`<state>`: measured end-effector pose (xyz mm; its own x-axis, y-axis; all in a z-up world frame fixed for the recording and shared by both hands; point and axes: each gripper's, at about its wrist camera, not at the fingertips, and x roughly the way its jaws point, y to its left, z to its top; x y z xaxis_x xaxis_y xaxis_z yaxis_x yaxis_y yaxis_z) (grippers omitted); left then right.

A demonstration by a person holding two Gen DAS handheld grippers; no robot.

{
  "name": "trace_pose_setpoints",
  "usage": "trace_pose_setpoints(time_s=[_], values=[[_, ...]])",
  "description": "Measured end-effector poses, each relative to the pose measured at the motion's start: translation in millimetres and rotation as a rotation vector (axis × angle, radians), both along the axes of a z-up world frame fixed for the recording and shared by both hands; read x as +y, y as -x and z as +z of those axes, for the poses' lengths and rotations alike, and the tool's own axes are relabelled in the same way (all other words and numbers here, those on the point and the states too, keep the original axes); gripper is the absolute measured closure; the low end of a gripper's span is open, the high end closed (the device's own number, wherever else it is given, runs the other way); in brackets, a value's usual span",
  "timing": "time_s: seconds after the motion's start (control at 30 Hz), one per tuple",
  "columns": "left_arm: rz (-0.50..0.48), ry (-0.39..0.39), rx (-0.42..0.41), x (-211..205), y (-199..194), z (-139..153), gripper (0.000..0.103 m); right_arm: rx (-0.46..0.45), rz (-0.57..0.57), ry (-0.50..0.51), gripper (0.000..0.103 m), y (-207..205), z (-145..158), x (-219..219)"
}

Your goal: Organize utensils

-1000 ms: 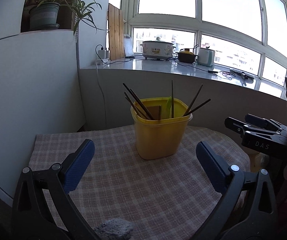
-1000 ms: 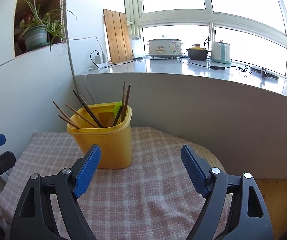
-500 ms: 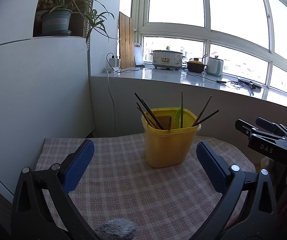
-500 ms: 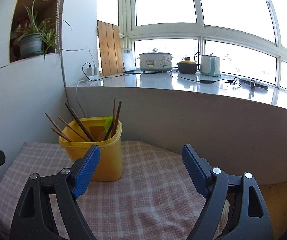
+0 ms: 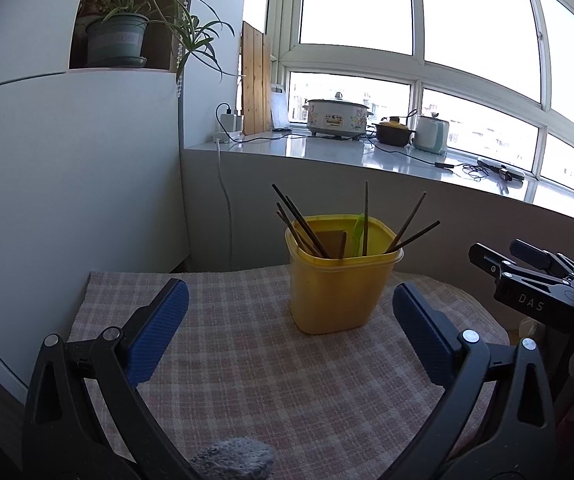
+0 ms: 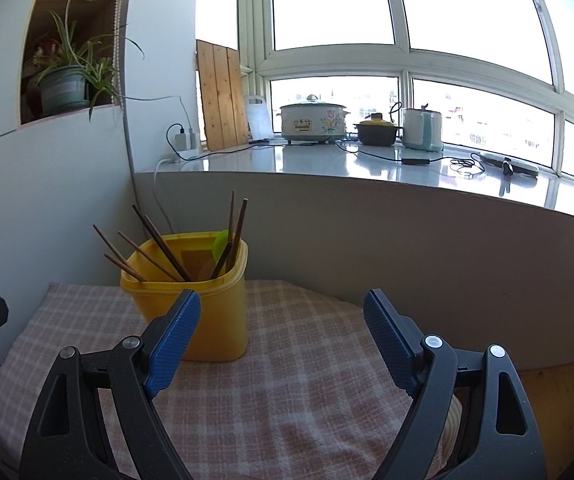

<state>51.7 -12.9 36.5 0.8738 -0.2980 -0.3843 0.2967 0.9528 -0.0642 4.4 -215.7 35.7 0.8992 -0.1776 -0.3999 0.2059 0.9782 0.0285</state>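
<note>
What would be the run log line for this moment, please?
left gripper: open, empty | right gripper: open, empty | chopsticks: in yellow container | container: on checked cloth

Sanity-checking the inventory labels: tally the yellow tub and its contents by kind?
Yellow tub: 1
Dark chopsticks: about 8 (they overlap, so the count is unsure)
Green utensil: 1
Total: about 10

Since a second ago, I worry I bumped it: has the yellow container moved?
No. The yellow container stands at the same spot near the far edge of the checked cloth, as before; only the camera's view has shifted.
</note>
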Motion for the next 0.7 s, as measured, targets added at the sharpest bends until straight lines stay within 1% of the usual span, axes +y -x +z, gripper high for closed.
trace_pose_setpoints(time_s=[0.23, 0.7], values=[[0.002, 0.005, -0.003, -1.7, 2.3, -1.1, 0.0, 0.0, -0.002, -0.003, 0.019, -1.1, -0.2, -1.2], [0.007, -0.015, 0.012, -4.8, 2.5, -1.6, 0.0, 0.013, -0.003, -0.015, 0.019, -2.9, -3.0, -4.0]])
